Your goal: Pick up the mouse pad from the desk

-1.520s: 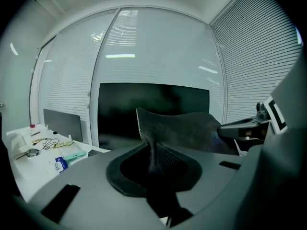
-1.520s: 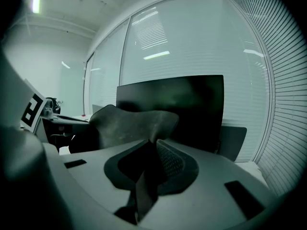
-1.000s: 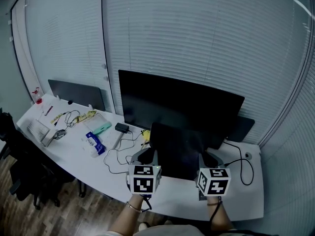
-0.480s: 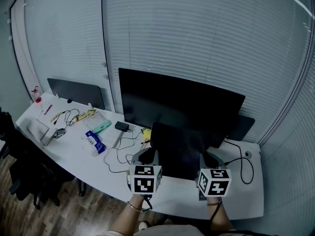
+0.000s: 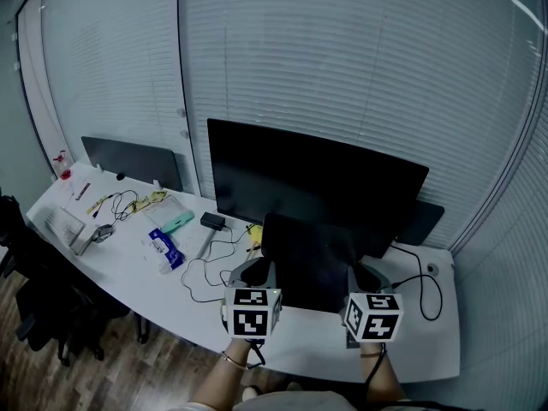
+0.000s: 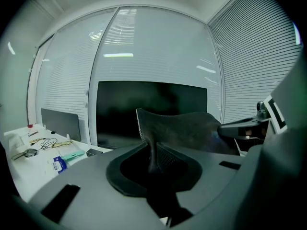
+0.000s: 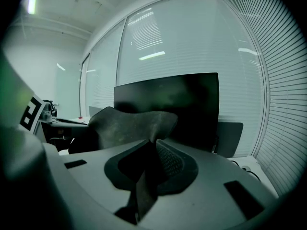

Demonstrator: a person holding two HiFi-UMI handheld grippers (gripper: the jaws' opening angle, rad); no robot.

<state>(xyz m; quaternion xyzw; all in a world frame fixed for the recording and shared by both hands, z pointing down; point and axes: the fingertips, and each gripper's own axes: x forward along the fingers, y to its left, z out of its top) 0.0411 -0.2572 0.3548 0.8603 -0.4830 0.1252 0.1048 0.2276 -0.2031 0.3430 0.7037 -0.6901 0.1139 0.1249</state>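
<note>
The dark mouse pad is held up in front of the monitor, off the white desk, its sheet bowed between my two grippers. My left gripper is shut on its left edge; in the left gripper view the pad rises from the pinched jaws of the left gripper. On the right edge my right gripper is shut. The right gripper view shows the pad curving leftward out of the right gripper.
A wide black monitor stands just behind the pad. Black cables, a blue packet, a teal item and a small adapter lie on the desk's left half. A dark panel and an office chair are farther left.
</note>
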